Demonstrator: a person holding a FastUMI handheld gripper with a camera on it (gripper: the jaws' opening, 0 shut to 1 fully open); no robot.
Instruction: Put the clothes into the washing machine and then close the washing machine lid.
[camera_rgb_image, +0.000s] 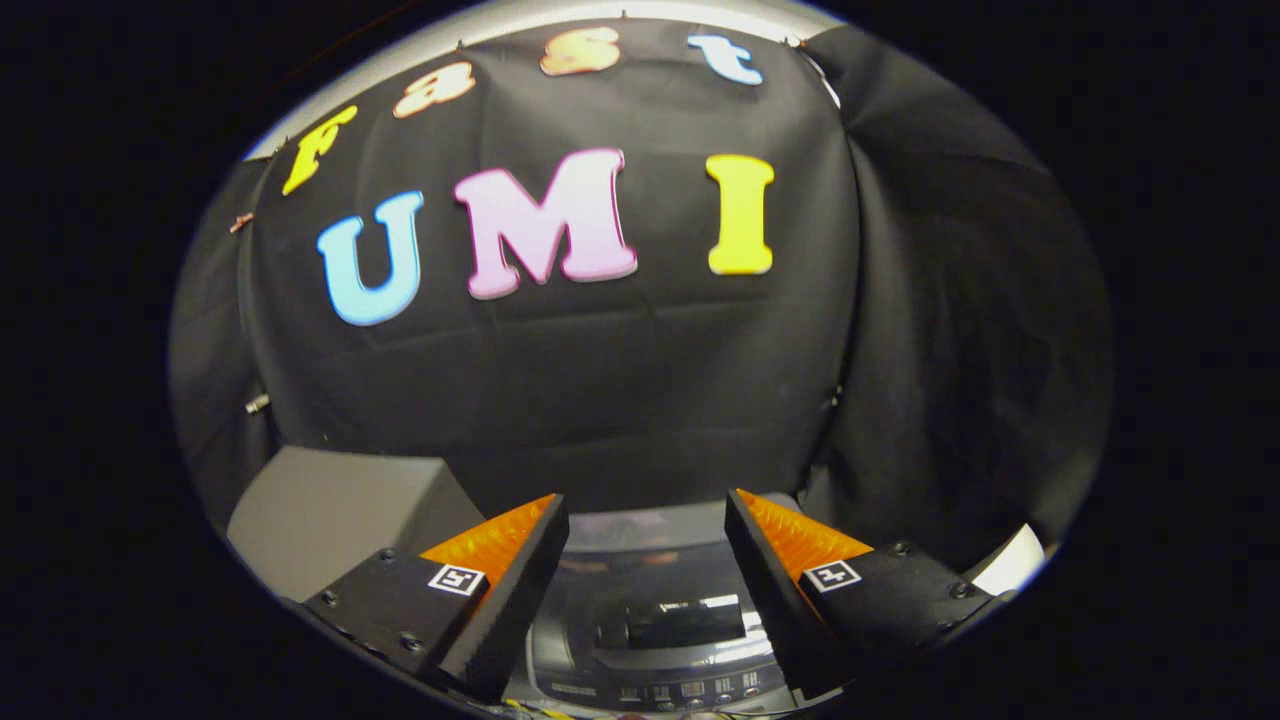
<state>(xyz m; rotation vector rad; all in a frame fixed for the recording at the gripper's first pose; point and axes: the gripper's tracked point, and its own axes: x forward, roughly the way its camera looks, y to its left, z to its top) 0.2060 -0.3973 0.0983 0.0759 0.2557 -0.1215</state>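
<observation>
Washing machine (650, 600) is seen low between the fingers of the tool (647, 590), its top facing up toward the camera. In the gripper view, the tool is held released, its fingers spread wide apart with nothing gripped between them. The machine's top is seen as a glossy, dark, glass-like lid panel bordered in grey, with a row of small control buttons (690, 690) along the edge nearest the fingers. Reflections are carried on the lid surface, so whether it lies fully shut cannot be told with certainty. A plain grey box-like block (330, 520) is seen beside the machine, beyond the left finger, and a pale object (1010, 565) is glimpsed past the right finger. No clothes are gripped. The step in hand is judged to be an approach above the machine, with the tool raised. The next move is judged to call for lowering the tool toward the machine's lid.
</observation>
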